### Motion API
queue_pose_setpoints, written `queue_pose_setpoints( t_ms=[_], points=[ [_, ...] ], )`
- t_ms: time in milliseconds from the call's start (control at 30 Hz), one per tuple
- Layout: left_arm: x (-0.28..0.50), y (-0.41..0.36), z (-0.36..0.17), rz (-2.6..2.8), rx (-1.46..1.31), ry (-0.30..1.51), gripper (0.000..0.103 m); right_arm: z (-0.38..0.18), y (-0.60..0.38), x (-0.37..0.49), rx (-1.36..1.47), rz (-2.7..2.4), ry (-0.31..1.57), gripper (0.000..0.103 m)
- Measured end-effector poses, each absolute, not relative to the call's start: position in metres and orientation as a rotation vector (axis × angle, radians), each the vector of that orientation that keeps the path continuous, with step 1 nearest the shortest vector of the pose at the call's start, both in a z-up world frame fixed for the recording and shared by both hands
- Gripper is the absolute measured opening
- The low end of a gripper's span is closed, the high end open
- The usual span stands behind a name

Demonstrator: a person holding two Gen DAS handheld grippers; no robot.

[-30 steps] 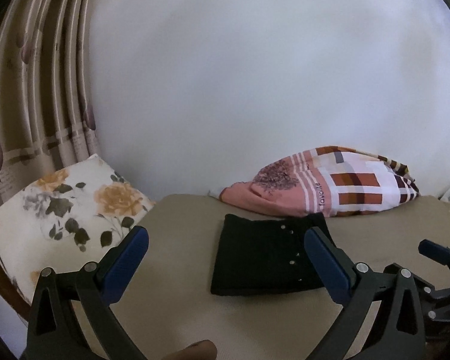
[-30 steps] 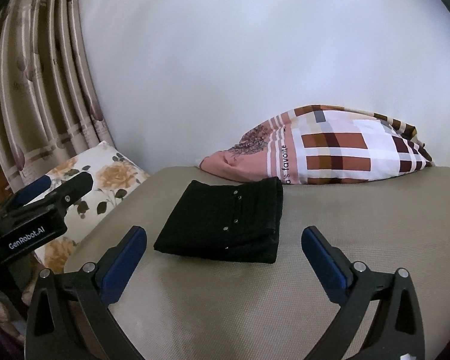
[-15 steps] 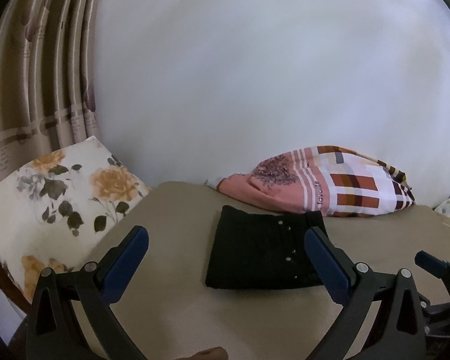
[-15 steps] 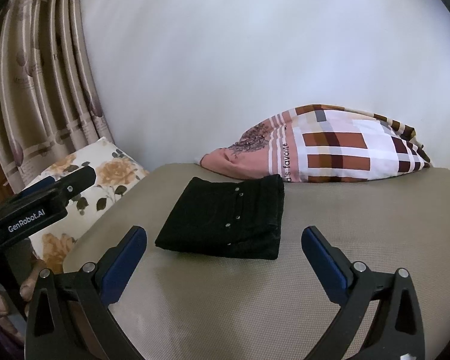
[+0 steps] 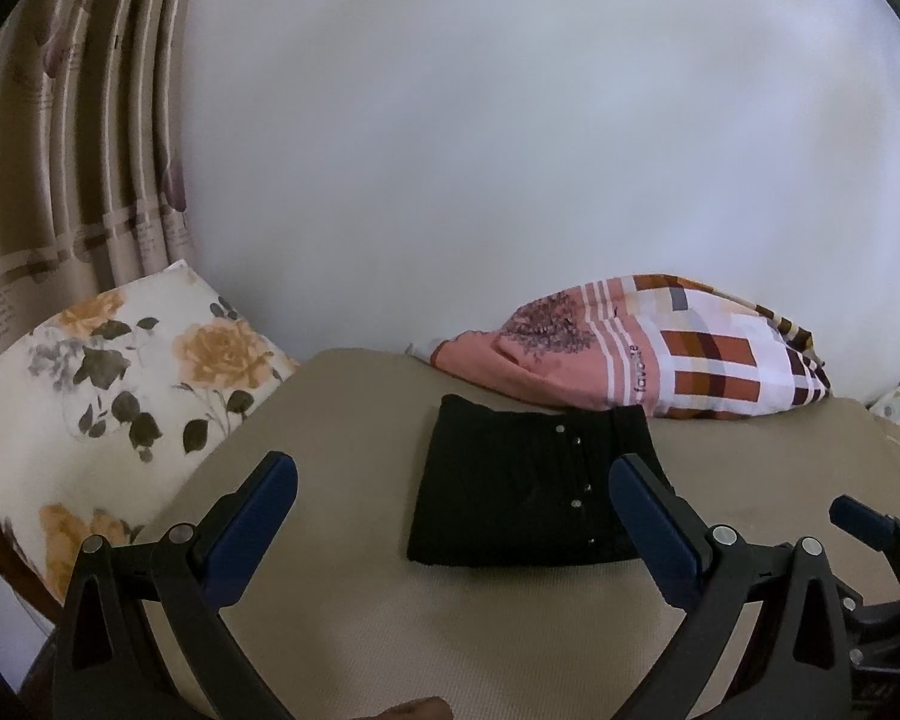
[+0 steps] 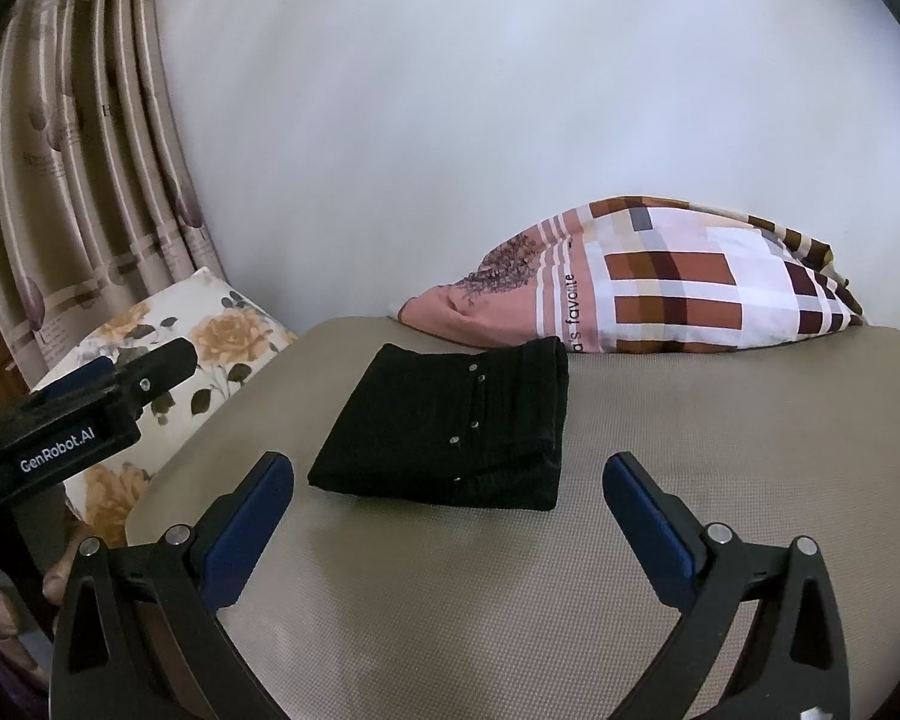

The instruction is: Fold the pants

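Left gripper [image 5: 450, 510] spread wide, empty. Pants [image 6: 450, 429] lie mid-bed [image 6: 720, 420], folded square, near the checked pillow [image 6: 660, 294]. Right gripper [image 6: 447, 495] also wide, empty. We judge the cloth soft, light, limp; grip at the near thick edge.

The folded pants [image 6: 450, 429] lie on the bed [image 6: 690, 480] at the centre of the right wrist frame. Behind them, right of centre, a pillow [image 6: 660, 288] rests against the wall [image 6: 480, 120]. A cushion [image 6: 168, 354] stands at the bed's left edge, with a curtain [image 6: 78, 150] behind it at the upper left.
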State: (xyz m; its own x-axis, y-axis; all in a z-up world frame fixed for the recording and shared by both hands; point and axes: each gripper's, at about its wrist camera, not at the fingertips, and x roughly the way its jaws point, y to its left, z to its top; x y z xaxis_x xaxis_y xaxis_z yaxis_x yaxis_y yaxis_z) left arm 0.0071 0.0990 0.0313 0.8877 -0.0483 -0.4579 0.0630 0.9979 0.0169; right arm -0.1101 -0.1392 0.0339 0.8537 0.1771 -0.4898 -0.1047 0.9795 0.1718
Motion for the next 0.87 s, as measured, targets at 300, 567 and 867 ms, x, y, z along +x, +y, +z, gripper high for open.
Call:
queue_pose_setpoints(
  t_ms=[300,567,867],
  points=[
    [0.012,0.101,0.027,-0.065,0.037,0.488,0.103,0.031,-0.140,-0.108,0.141,0.154,0.538,0.103],
    [0.014,0.100,0.021,-0.082,0.047,0.488,0.103,0.028,-0.140,-0.106,0.140,0.156,0.546,0.103],
    [0.017,0.097,0.014,-0.082,0.056,0.487,0.103,0.023,-0.140,-0.106,0.141,0.157,0.557,0.103]
  ],
)
